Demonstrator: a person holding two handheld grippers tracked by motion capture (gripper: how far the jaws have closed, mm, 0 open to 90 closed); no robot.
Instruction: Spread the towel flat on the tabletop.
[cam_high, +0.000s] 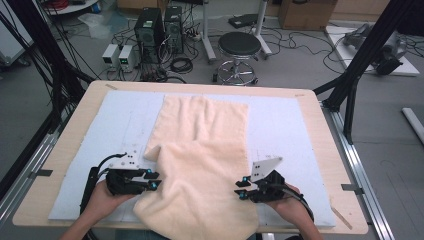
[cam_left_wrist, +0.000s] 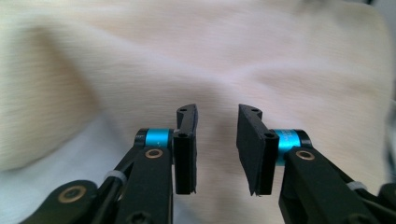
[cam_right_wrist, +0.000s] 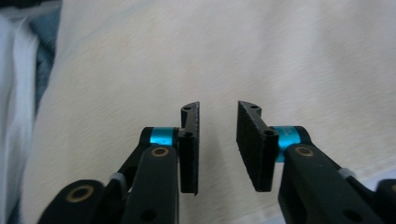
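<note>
Towel: cream terry towel (cam_high: 200, 150) lying lengthwise down the middle of the table, far end flat toward 12 o'clock, near end bunched and hanging over the table edge at 6 o'clock. A fold rides up across its middle, with a loose corner flipped at about 9 o'clock of the pile.
Underlay: pale blue-white mat (cam_high: 280, 125) spread on the wooden table (cam_high: 320, 140), probably to keep the cloth from sliding on the bare wood.
Left gripper: left gripper (cam_high: 156, 180) at 7 o'clock, pointed inward at the towel's left edge; jaws spread with a clear gap, nothing between them. In the left gripper view (cam_left_wrist: 215, 140) cloth lies just ahead of the tips.
Right gripper: right gripper (cam_high: 239, 187) at 5 o'clock, facing the towel's right edge; jaws likewise parted and empty, cloth beyond them in the right gripper view (cam_right_wrist: 217, 140).
Stance: the two tools mirror each other on either side of the near half, which looks like lining up to take both edges at once.
Judgement: grasp not yet made; likely a fold or a smoothing pull.
</note>
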